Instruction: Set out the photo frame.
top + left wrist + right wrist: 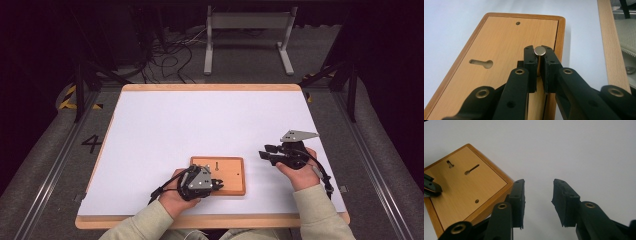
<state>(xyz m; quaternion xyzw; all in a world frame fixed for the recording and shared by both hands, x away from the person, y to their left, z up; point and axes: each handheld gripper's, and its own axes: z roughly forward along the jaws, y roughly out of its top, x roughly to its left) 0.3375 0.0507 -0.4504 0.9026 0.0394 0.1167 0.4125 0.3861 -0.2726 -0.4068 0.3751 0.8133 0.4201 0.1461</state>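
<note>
Left gripper (539, 58): jaws clamped on a small metal peg (540, 50) standing upright on the wooden board (499, 45).
Peg position: board's 8 o'clock corner.
Right gripper (537, 195): jaws apart, empty, at the board's 3 o'clock.

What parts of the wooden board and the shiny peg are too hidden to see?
- Shiny peg, left gripper view: the left tool pinches it, covering its stem and base.
- Wooden board, high view: the left tool and hand cover its near-left corner.
- Wooden board, right gripper view: cut off by the left edge.
</note>
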